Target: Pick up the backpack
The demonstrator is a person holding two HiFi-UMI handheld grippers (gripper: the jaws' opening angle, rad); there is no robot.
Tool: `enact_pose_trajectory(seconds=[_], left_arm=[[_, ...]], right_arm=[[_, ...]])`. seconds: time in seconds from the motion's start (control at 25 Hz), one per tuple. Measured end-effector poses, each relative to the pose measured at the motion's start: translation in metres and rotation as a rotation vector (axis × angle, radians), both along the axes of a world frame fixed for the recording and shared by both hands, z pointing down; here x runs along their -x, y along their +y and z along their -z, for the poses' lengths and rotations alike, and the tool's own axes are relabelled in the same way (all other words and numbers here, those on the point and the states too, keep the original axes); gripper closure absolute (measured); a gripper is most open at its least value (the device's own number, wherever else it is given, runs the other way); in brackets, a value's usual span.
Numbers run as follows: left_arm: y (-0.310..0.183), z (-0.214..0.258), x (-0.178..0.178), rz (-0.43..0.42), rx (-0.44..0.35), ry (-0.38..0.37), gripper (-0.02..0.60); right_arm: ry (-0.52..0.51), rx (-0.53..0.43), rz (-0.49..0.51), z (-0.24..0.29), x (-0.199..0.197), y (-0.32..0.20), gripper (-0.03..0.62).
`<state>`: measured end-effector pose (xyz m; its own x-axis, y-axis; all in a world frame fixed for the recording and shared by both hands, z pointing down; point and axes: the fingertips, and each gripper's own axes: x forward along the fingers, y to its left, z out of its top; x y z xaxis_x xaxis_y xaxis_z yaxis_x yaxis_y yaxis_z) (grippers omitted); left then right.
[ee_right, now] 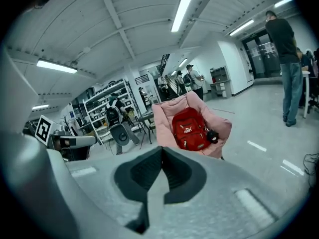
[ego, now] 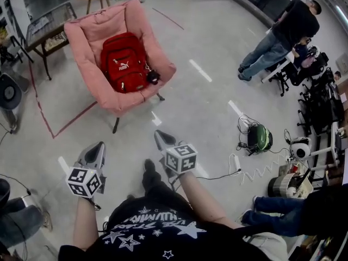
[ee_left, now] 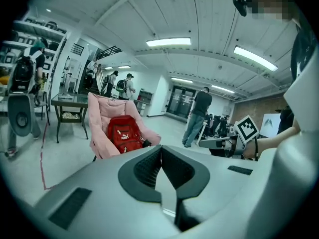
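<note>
Grey floor (ego: 217, 99), pink chair (ego: 81, 43)

Backpack (ego: 124, 62) on chair (ego: 87, 48)

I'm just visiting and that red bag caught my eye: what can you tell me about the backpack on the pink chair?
The backpack is bright red, of what looks like fabric, with a white logo and a front pocket. It leans back, upright, in the seat of the padded pink chair, its only support. A small black object lies by its lower corner.
</note>
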<state>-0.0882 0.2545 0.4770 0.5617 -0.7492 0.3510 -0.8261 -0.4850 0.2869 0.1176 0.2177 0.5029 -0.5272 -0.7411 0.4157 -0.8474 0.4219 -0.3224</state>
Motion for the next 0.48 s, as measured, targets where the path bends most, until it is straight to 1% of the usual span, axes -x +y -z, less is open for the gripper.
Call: enact_pose_trajectory(seconds=[0.08,0.24,0.36,0.48], left_arm=[[-0.027,0.0,-0.014,0.008,0.009,0.002,0.574],[-0.073,0.004,-0.042,0.024,0.003,0.002,0.574],[-0.095,0.0,-0.057,0.033,0.015,-0.005,0.574],[-0.111,0.0,-0.061,0.078,0.016,-0.015,0.574]], right_arm=[[-0.004,0.006,0.009,-0.002,-0.014,-0.03,0.594],[-0.004,0.015,0.016,-0.007,-0.037,-0.085,0.594],[-0.003,0.021,0.038,-0.011,-0.047,-0.112,0.594],[-0.01,0.026,0.068,-0.014,-0.054,-0.131,0.594]])
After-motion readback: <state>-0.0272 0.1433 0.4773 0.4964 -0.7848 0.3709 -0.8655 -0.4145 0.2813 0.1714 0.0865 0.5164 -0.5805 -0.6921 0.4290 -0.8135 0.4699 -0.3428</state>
